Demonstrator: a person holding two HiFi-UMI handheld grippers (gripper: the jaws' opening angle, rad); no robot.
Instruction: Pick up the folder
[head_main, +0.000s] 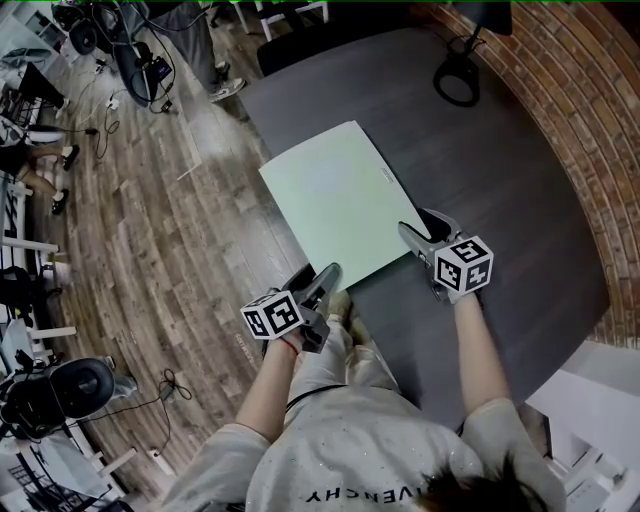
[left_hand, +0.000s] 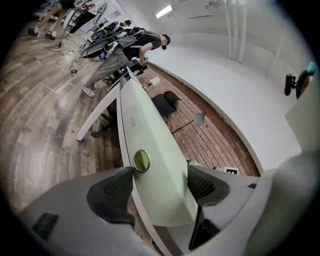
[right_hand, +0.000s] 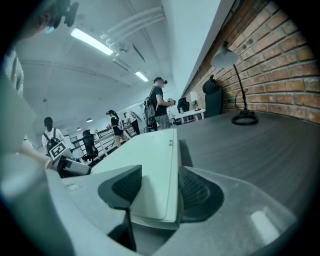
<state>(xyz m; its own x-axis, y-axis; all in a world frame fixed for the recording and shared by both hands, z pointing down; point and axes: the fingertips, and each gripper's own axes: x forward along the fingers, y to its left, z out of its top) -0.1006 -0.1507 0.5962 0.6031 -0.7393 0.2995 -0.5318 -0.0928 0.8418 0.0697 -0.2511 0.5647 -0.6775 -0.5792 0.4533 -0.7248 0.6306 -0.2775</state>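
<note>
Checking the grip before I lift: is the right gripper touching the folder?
Touching. In the right gripper view a corner of the folder sits between the pads of the right gripper, both lying against it with no gap.

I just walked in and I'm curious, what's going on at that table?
A person holds a two-jaw gripper in each hand at the near edge of a flat pale green folder on a dark grey table. The right gripper is closed on one corner. The left gripper is opening its jaws, with the other corner between them.
</note>
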